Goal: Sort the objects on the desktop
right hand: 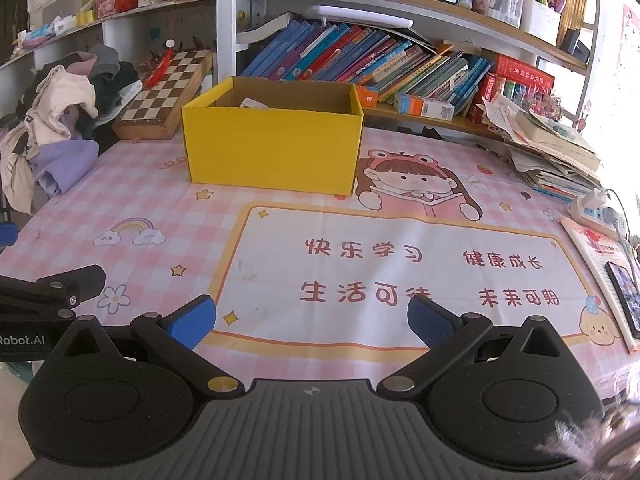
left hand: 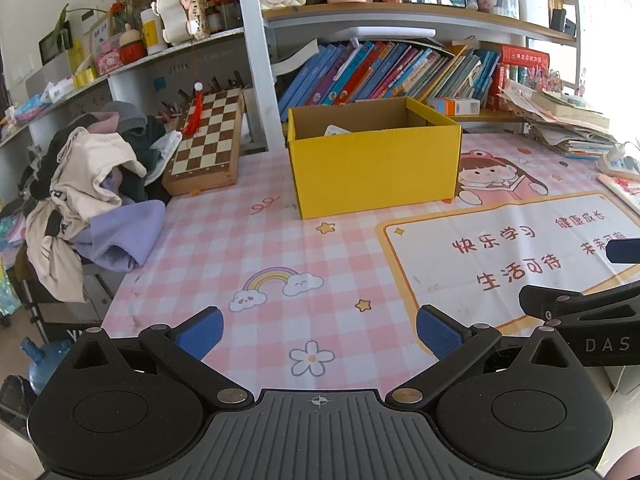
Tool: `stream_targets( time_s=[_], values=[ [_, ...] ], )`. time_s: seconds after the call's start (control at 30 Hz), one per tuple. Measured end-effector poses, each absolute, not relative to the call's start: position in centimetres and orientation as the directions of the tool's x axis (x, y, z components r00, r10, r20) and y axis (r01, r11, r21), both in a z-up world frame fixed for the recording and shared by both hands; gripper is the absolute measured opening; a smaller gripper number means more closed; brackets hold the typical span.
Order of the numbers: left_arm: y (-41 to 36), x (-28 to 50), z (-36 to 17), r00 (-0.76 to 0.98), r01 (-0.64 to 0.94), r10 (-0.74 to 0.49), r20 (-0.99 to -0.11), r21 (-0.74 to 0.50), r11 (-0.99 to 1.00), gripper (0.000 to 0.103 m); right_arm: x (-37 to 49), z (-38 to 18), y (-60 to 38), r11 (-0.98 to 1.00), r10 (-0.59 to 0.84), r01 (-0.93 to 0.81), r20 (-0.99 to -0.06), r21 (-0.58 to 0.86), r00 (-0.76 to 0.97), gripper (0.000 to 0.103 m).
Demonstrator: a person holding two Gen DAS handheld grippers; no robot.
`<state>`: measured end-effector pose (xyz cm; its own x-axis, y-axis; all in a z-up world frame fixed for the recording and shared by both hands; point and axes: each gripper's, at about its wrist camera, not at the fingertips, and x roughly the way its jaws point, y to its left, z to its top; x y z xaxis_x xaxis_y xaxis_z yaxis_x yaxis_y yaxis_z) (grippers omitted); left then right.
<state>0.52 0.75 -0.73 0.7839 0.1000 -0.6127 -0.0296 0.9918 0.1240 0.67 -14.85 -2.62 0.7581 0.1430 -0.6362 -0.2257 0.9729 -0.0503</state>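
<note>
A yellow cardboard box (left hand: 374,168) stands open at the back of the pink checked desk mat (left hand: 248,264); it also shows in the right wrist view (right hand: 272,148). A white object (left hand: 336,131) lies inside it, mostly hidden; it shows in the right wrist view too (right hand: 252,103). My left gripper (left hand: 319,336) is open and empty, low over the mat near the front edge. My right gripper (right hand: 311,322) is open and empty over the mat's white text panel (right hand: 400,272). Each gripper shows at the edge of the other's view.
A folded chessboard (left hand: 206,140) leans at the back left beside a heap of clothes (left hand: 92,196). Books fill the shelf (left hand: 400,72) behind the box. A paper stack (right hand: 552,148), a power strip (right hand: 600,212) and a phone (right hand: 626,296) lie at the right.
</note>
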Motion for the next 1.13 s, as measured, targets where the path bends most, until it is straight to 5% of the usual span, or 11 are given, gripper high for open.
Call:
stream_targets(
  time_s=[1.13],
  values=[
    [0.1, 0.6, -1.4, 0.755, -0.039, 0.093, -0.650, 0.098, 0.994, 0.103, 1.2, -3.7, -15.0, 0.968, 0.156, -0.248, -0.674, -0.041, 0.722, 0.103]
  ],
)
